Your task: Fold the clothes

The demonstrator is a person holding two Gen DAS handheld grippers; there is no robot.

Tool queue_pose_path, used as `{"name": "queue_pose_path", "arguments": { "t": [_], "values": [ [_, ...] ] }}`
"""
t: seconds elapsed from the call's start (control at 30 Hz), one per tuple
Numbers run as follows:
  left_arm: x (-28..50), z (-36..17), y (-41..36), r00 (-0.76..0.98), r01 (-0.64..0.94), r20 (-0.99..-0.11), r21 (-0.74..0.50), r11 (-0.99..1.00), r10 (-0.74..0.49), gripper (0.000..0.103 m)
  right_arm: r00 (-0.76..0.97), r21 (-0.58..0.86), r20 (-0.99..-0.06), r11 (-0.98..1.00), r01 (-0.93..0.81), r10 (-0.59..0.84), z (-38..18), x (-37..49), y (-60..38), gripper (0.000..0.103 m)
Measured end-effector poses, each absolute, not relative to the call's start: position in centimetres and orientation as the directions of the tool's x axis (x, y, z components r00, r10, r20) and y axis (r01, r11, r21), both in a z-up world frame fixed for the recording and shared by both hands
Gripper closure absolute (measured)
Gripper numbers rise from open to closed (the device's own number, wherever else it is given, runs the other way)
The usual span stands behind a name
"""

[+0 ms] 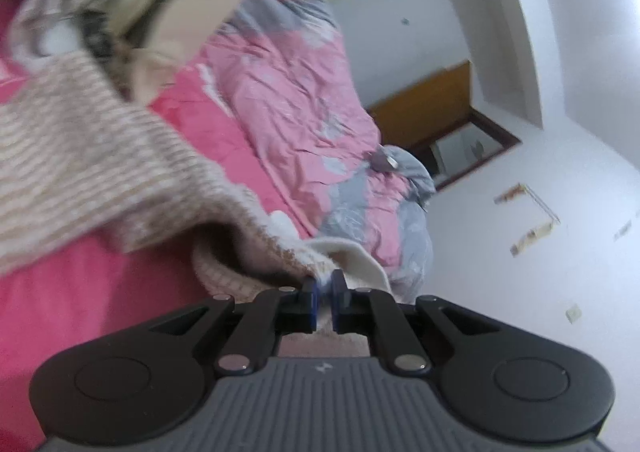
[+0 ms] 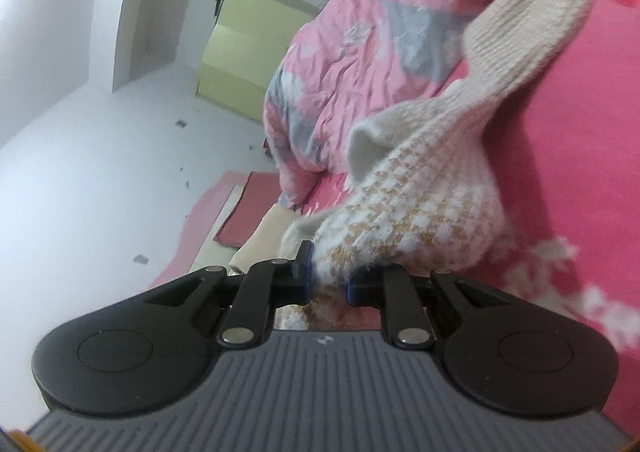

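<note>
Pink bed sheet (image 1: 80,312): under one crumpled pink-grey quilt (image 1: 288,92)
Room: white walls (image 2: 80,132)
Knit beige-white sweater (image 2: 420,204): one
Left gripper (image 1: 325,286): pinching sweater hem
Right gripper (image 2: 330,272): pinching sweater

L claw (image 1: 325,284) & R claw (image 2: 329,272) clamped

Soft, even daylight fills both my views, brightest on the white wall (image 1: 520,252) with no hard shadows. The fisheye bends the wall's edges into curves. The sweater (image 1: 80,172) is smeared with motion blur, worst top left in my left view; the bedspread (image 2: 560,172) looks soft too.
</note>
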State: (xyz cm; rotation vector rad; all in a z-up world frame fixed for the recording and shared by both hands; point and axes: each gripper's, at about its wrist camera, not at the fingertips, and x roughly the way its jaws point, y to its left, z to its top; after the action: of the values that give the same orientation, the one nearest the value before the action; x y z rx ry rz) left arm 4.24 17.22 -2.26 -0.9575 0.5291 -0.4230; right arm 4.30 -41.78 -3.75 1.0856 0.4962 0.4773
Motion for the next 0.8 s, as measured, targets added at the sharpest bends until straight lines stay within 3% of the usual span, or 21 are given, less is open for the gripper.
{"name": "queue_pose_path", "arguments": {
  "t": [0.1, 0.23, 0.33, 0.37, 0.4, 0.47, 0.6, 0.7, 0.8],
  "values": [
    [3.9, -4.4, 18.1, 0.809, 0.038, -0.282, -0.851, 0.524, -0.515, 0.096, 0.814, 0.923, -0.181, 0.382, -0.053, 0.552, -6.2, 2.8, -44.0, 0.090],
    [4.2, -7.3, 17.4, 0.806, -0.025, -0.366, -0.806, 0.591, -0.466, 0.093, 0.776, 0.852, -0.361, 0.521, 0.050, 0.517, -9.8, 2.9, -44.6, 0.088],
    [3.4, -8.0, 17.2, 0.810, -0.043, -0.385, -0.791, 0.610, -0.442, 0.064, 0.750, 0.818, -0.440, 0.564, 0.109, 0.493, -10.8, 2.3, -44.6, 0.079],
    [3.0, -8.0, 17.1, 0.812, -0.044, -0.393, -0.778, 0.626, -0.431, 0.047, 0.753, 0.813, -0.442, 0.572, 0.107, 0.488, -10.3, 1.9, -44.8, 0.072],
    [2.7, -8.0, 16.9, 0.813, -0.042, -0.401, -0.764, 0.644, -0.422, 0.040, 0.762, 0.794, -0.450, 0.599, 0.103, 0.466, -9.4, 1.2, -44.8, 0.066],
    [2.1, -7.9, 16.4, 0.811, -0.034, -0.417, -0.735, 0.677, -0.411, 0.039, 0.793, 0.726, -0.472, 0.680, 0.101, 0.386, -7.3, -0.5, -44.8, 0.040],
    [1.4, -7.8, 14.7, 0.801, 0.008, -0.431, -0.686, 0.728, -0.415, 0.037, 0.860, 0.589, -0.434, 0.807, 0.046, 0.267, -3.0, -3.7, -43.9, 0.036],
    [1.3, -8.0, 13.2, 0.797, 0.043, -0.430, -0.660, 0.750, -0.424, 0.037, 0.861, 0.571, -0.329, 0.808, -0.147, 0.389, -0.8, -4.3, -40.7, 0.030],
    [1.3, -8.2, 11.6, 0.792, 0.079, -0.428, -0.635, 0.768, -0.435, 0.037, 0.780, 0.503, -0.345, 0.804, -0.316, 0.522, -0.1, -2.4, -35.2, 0.029]
  ]
}}
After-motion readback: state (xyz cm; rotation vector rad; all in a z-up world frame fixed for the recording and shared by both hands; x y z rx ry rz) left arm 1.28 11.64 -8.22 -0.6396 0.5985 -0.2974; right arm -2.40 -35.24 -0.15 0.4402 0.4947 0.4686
